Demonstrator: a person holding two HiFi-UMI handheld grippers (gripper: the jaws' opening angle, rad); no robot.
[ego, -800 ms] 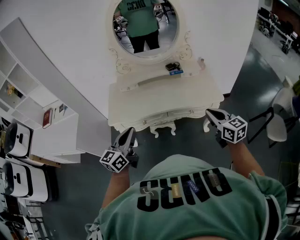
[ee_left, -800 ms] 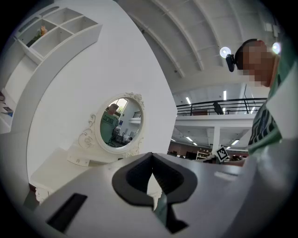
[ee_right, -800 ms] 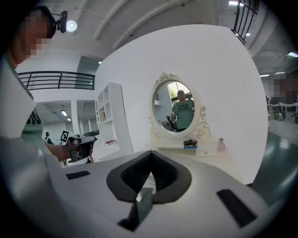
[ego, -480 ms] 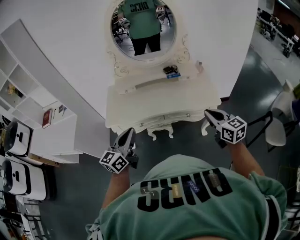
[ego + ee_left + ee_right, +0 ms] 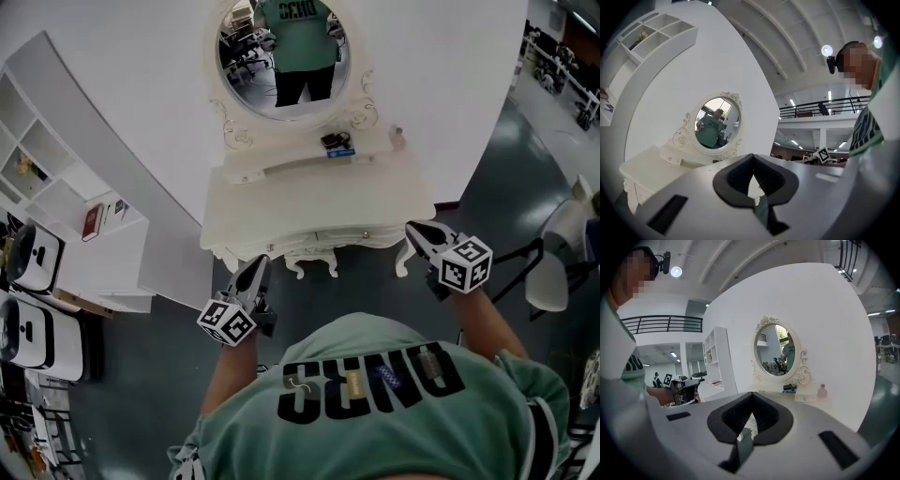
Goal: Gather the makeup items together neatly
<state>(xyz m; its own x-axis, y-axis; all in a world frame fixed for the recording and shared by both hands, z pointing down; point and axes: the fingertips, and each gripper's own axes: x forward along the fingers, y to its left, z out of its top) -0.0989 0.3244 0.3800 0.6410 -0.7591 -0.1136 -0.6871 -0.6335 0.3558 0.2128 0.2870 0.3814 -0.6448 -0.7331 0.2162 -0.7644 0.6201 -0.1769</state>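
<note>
Left fingers (image 5: 254, 265) and right fingers (image 5: 413, 229): both fully closed, holding nothing, short of the desk's (image 5: 309, 202) front edge. 2 makeup items sit along its back edge: a dark case (image 5: 337, 142) and a small bottle (image 5: 397, 134). Risk: if I arrive with the fingers closed, I would likely topple the bottle.

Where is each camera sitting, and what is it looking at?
Head view: on the person's head, looking steeply down at the dressing table; shows the green shirt, left gripper and right gripper.
Left gripper view: on the left gripper, looking along its shut jaws toward the mirror; shirt and right gripper show at right.
Right gripper view: on the right gripper, looking along its shut jaws at the dressing table and pink bottle; left gripper shows at left.
All three views share the mirror.
</note>
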